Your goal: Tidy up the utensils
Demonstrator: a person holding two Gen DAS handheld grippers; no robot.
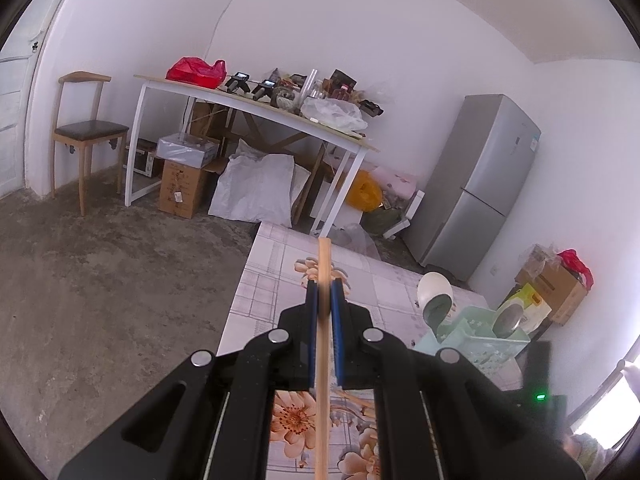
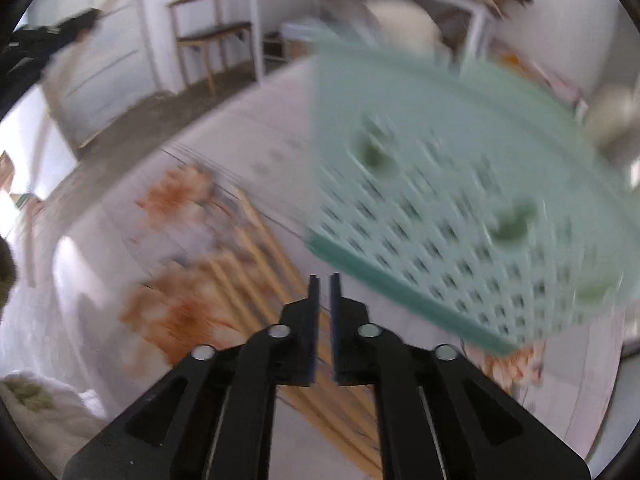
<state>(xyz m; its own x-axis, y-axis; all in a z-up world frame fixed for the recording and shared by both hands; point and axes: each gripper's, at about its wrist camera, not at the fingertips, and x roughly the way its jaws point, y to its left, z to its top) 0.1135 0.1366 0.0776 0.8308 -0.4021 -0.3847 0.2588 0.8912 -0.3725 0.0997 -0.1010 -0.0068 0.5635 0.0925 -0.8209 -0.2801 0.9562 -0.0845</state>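
Left claw [image 1: 324, 296] clamps one chopstick [image 1: 323, 344] — aloft. Right claw [image 2: 324, 292] near-closed, empty. Chopsticks [image 2: 256, 272] left on worktop [image 2: 280, 128]; spoons already in basket [image 1: 480, 340].

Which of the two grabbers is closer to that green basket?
Right. The right gripper is just below the green basket, which fills its blurred view. The left gripper, clamping a wooden chopstick, sees the basket off to its right.

Pale matt wooden chopstick [image 1: 323, 264]; perforated mint plastic basket [image 2: 460, 184]; glossy floral tablecloth on the table [image 1: 264, 280]; rough concrete floor [image 1: 100, 280]; black matt plastic tongs [image 1: 324, 292] with blue pads.
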